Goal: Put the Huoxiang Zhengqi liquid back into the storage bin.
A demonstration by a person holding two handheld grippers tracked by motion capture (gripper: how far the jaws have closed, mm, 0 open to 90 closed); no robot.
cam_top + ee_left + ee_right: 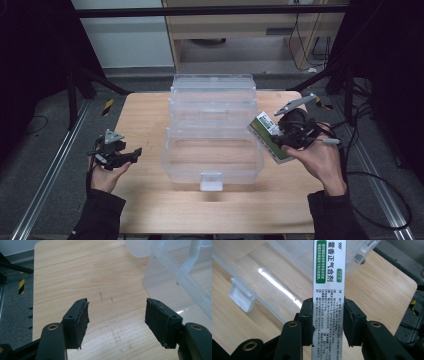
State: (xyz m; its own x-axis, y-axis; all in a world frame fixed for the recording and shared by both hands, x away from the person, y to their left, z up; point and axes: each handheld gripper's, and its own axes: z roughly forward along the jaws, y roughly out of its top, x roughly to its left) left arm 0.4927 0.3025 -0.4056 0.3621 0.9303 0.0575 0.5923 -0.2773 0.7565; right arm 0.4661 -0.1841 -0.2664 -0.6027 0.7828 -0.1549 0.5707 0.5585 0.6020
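Pale wooden table [150,200] on grey carpet [45,160], wooden cabinet [235,30] behind, dark frame rails [210,11] around.

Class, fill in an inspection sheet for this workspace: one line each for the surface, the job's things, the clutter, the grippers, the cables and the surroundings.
Surface: light wooden table, bare wood around the box, faint scuff marks in the left gripper view.
Job's things: open clear plastic storage box at the table's middle; green-and-white medicine carton held up by the box's right side.
Clutter: nothing seen.
Grippers: left gripper open, nothing between its jaws, left of the box; right gripper shut on the medicine carton.
Cables: black cable trailing from the right gripper over the floor at right.
Surroundings: grey floor, dark frame legs, wooden cabinet behind the table.
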